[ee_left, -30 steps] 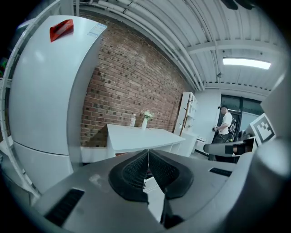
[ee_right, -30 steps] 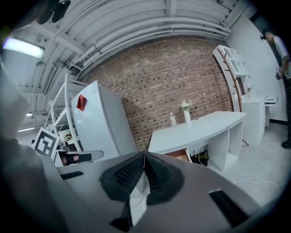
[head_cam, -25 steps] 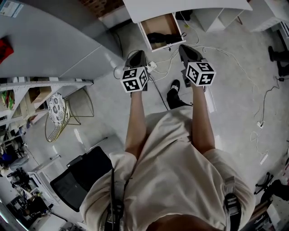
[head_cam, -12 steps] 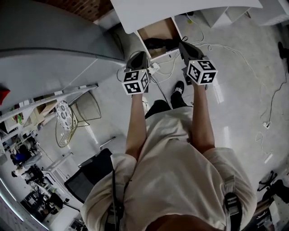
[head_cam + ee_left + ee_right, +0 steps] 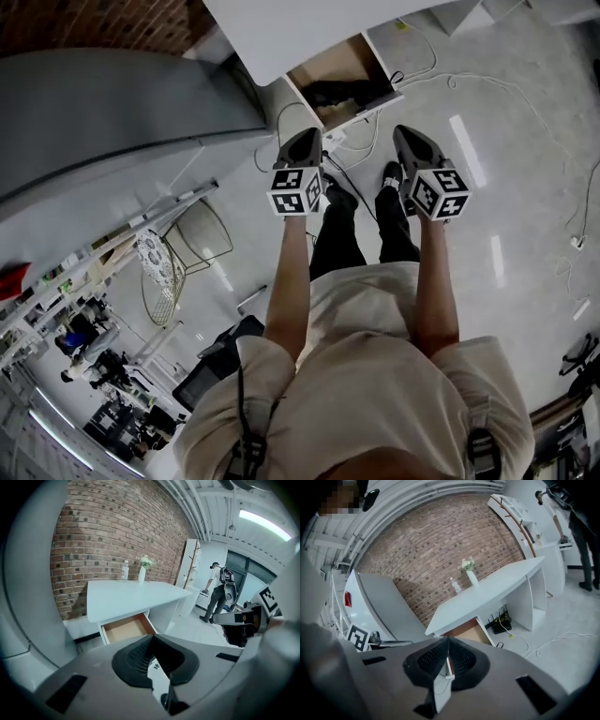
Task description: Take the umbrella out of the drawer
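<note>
Where the drawer stands open: a pale wooden drawer [image 5: 345, 64] juts out from under the white worktop [image 5: 281, 28], its front toward the person.
Umbrella: a dark folded umbrella [image 5: 337, 92] lies inside, near the drawer's front, with its long axis seemingly across the drawer's width.
Left gripper [image 5: 302, 139]: fingers clenched together, empty, short of the drawer.
Right gripper [image 5: 406, 133]: fingers pressed together, also empty.
Bearing: the umbrella lies ahead, between both grippers. The left looks slightly nearer. Either must spread its fingers before reaching in.

Vase [image 5: 142, 573] beside bottle [image 5: 125, 570], brick wall [image 5: 112, 531] behind
</note>
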Available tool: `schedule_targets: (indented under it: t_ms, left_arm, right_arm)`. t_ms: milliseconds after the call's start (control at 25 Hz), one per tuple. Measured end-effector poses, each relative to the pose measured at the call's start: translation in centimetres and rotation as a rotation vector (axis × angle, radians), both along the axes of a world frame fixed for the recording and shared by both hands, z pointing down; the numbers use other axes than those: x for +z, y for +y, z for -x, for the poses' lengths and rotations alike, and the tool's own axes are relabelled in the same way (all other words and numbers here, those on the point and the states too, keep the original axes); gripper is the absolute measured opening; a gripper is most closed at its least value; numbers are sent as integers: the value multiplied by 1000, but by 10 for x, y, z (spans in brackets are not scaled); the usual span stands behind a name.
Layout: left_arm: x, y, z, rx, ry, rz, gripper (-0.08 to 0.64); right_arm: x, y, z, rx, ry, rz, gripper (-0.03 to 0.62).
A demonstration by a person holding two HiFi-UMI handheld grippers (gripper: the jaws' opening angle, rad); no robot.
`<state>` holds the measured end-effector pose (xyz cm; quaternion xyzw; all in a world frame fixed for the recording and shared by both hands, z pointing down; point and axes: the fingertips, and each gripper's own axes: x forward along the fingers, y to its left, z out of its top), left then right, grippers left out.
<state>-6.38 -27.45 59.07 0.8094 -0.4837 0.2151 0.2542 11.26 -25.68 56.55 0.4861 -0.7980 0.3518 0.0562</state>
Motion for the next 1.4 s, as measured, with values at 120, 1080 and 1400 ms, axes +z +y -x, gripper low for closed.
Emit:
schedule_targets:
  t_ms: [120,1080,1400]
  left_arm:
    - [37,-21,-8,83,-41,19,9]
    - [253,-95,-67,914,-437,-22,219]
    - [318,-108,-78,1072,-608,5,284]
  right_arm:
    - [31,3,-2,-15,21,33,69]
    - [167,90,-33,160,173,200,69]
    - [178,105,-37,127,194,213,69]
